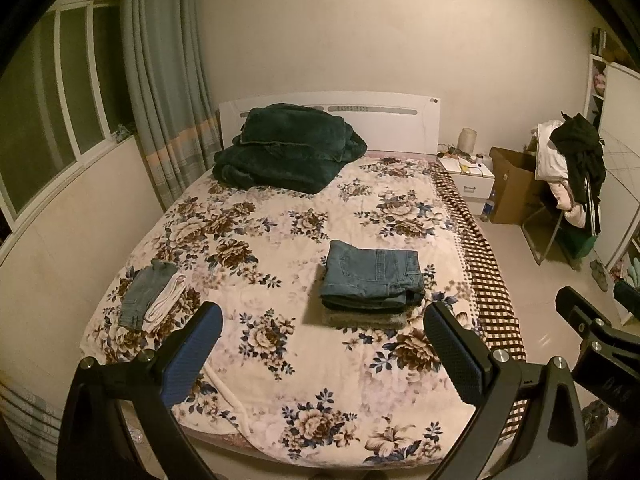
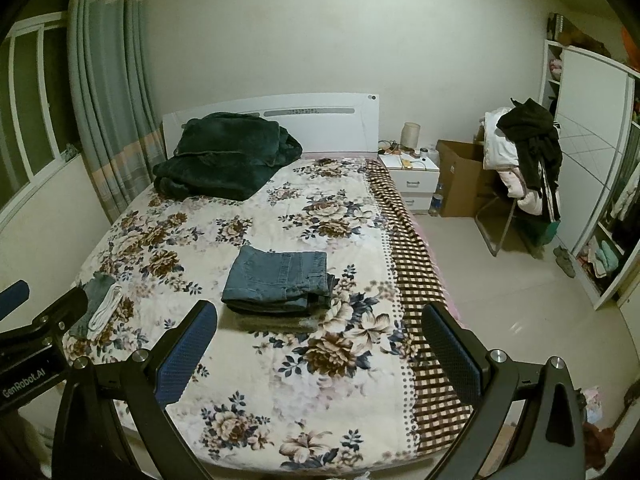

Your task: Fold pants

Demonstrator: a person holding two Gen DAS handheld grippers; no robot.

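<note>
A folded pair of blue jeans (image 1: 372,276) lies on top of a folded grey garment (image 1: 364,319) in the middle of the bed with the floral cover (image 1: 280,380). The stack also shows in the right wrist view, jeans (image 2: 278,280) over the grey garment (image 2: 276,323). My left gripper (image 1: 322,354) is open and empty, held above the foot of the bed, short of the stack. My right gripper (image 2: 320,350) is open and empty at the same distance, to the right of the left one. Each gripper's body shows at the edge of the other's view.
A small blue-grey garment and a white one (image 1: 154,296) lie at the bed's left side. A dark green blanket (image 1: 288,148) is piled by the headboard. A nightstand (image 1: 468,176), a cardboard box (image 1: 512,184) and a chair heaped with clothes (image 1: 572,168) stand right of the bed. A wardrobe (image 2: 592,160) is at the far right.
</note>
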